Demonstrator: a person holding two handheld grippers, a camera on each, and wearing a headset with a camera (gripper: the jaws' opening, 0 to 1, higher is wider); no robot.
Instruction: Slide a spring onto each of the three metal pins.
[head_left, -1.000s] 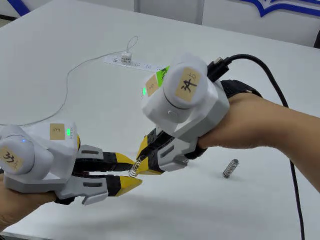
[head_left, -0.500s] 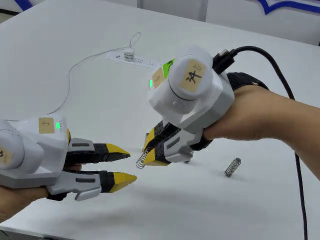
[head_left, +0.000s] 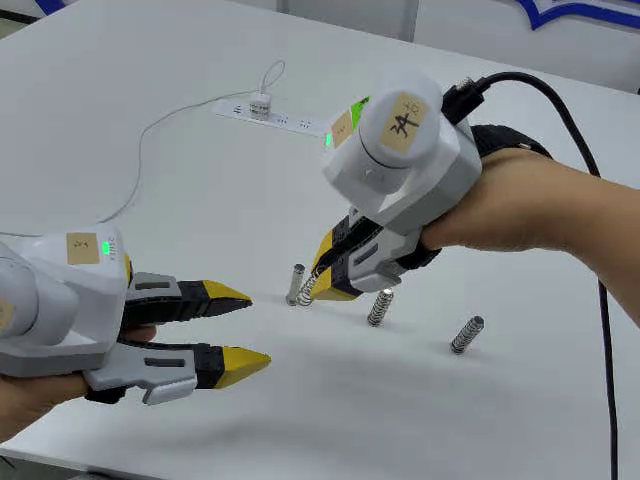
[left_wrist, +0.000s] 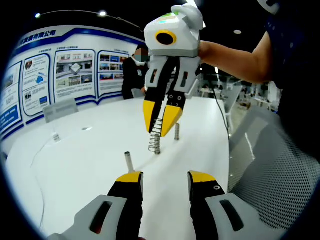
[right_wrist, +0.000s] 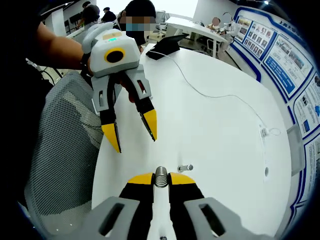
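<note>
My right gripper (head_left: 322, 292) is shut on a small steel spring (head_left: 307, 287), which hangs tilted just right of a bare upright metal pin (head_left: 296, 283). In the right gripper view the spring (right_wrist: 160, 173) sits clamped between the yellow tips, with the bare pin (right_wrist: 186, 167) close beyond it. A spring (head_left: 380, 306) stands upright to the right, and another spring (head_left: 465, 334) leans further right. My left gripper (head_left: 255, 328) is open and holds nothing, level with the pin and to its left. In the left gripper view its open jaws frame the bare pin (left_wrist: 129, 161) and the right gripper (left_wrist: 161, 125).
A white power strip (head_left: 262, 112) with a thin white cable lies at the back of the white table (head_left: 150, 190). A black cable (head_left: 560, 110) runs from the right gripper. The table's near edge is just below the left gripper. A mesh chair (left_wrist: 270, 165) stands beside the table.
The right gripper has carried the spring away from the left gripper's tips, rightward to beside the bare pin. The left gripper has drawn back and stays open.
</note>
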